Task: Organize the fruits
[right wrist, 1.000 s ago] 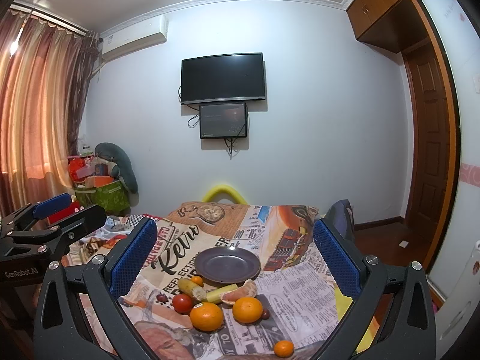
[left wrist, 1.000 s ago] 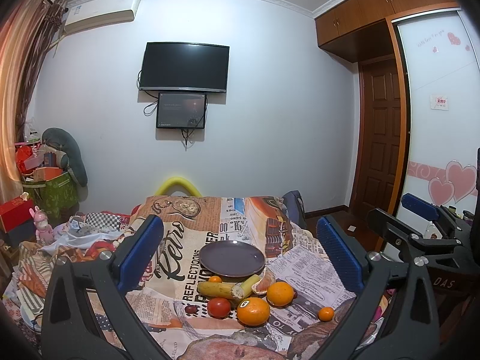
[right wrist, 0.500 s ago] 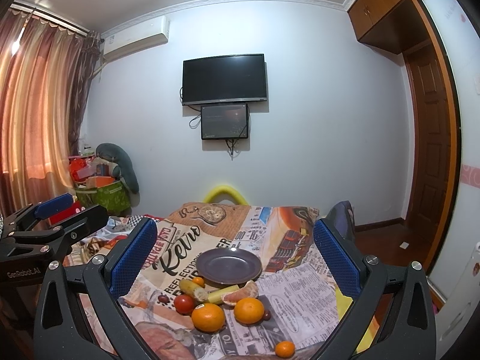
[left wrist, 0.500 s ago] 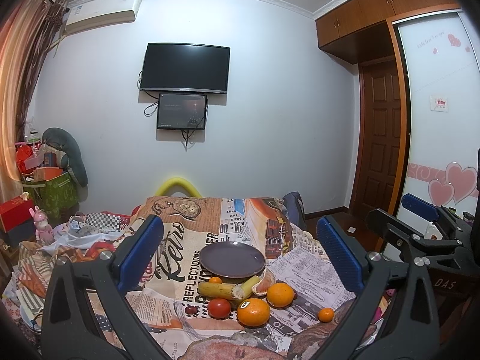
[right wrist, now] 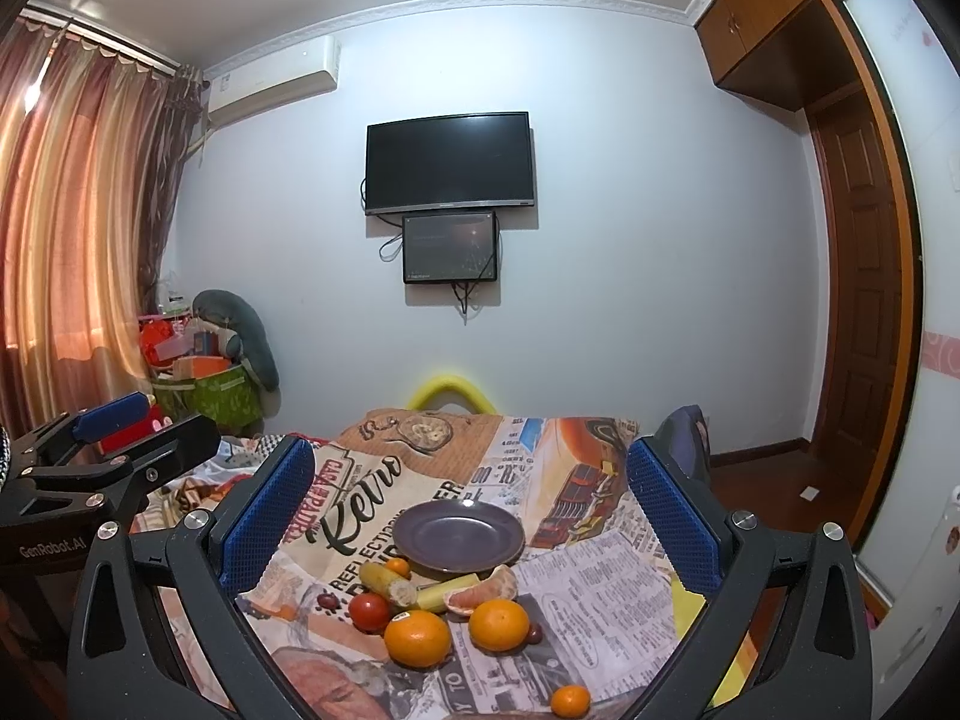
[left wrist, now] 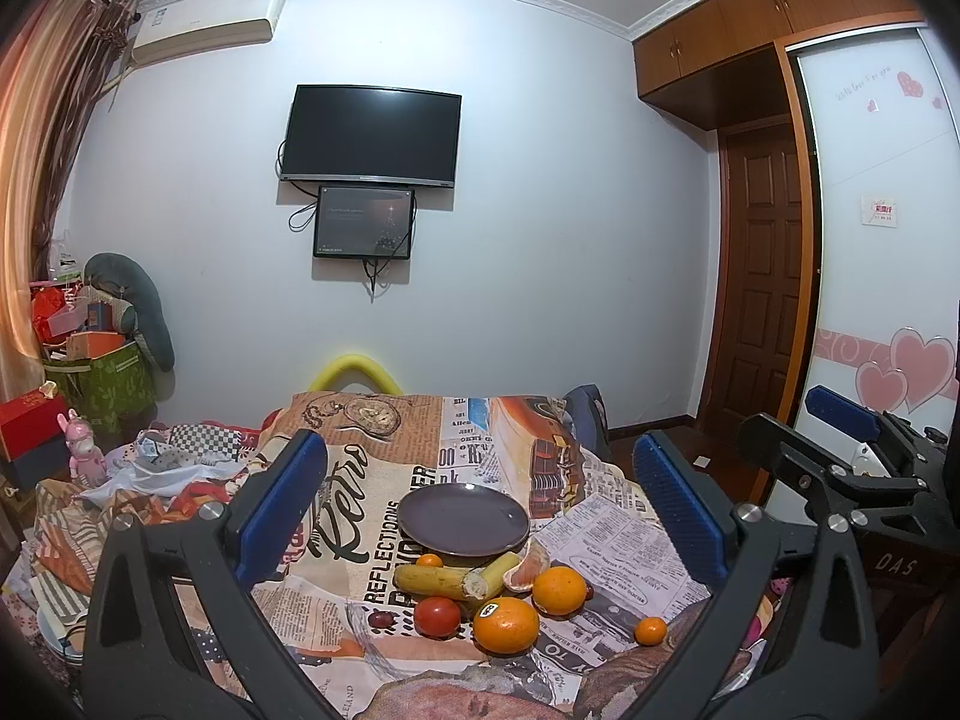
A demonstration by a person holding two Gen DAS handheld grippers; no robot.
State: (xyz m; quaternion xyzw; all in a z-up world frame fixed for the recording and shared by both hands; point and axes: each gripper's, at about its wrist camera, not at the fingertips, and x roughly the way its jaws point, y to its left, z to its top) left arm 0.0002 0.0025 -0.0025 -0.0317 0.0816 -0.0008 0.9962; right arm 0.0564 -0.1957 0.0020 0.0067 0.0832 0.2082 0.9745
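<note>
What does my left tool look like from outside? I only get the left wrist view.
Observer: In the right wrist view, the left tool shows side-on at the far left. It appears to hang beyond the left edge of the cloth, not over it.
Operator: Is anything hidden behind my tool's right finger?
Observer: Yes, a yellow sheet pokes out from under the cloth at its right edge.
</note>
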